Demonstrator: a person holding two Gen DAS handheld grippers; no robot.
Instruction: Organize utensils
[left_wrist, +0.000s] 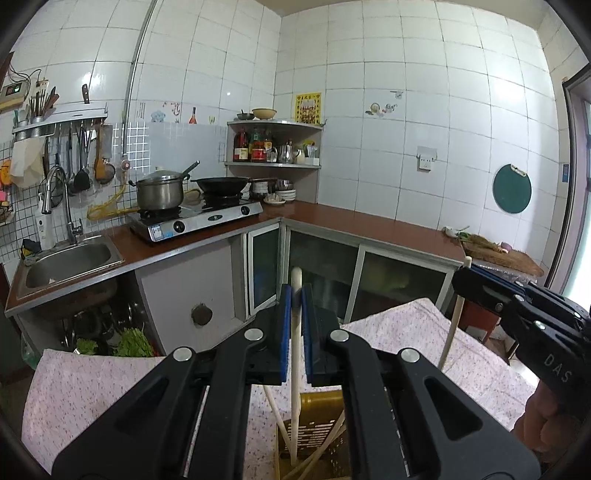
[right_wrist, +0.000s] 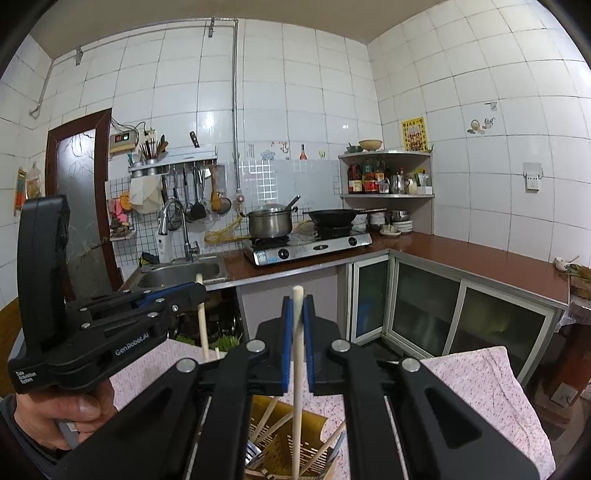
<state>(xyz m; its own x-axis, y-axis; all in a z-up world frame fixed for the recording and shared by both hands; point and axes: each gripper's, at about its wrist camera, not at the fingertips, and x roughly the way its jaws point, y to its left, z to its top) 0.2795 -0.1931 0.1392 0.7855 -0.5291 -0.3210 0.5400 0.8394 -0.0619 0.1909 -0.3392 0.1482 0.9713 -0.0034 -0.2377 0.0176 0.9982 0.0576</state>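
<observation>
We lower two chopsticks, one (left_wrist: 295, 332) clamped in the left gripper (left_wrist: 295, 295), the other (right_wrist: 297, 350) in the right gripper (right_wrist: 297, 306), toward the near holder (right_wrist: 288, 424); others already stand inside.

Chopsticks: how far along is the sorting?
Done: several chopsticks already stand in the yellow holder. In hand: left gripper and right gripper each clamp one chopstick upright above the holder. Left: dropping both in; no loose utensils show on the cloth.
</observation>
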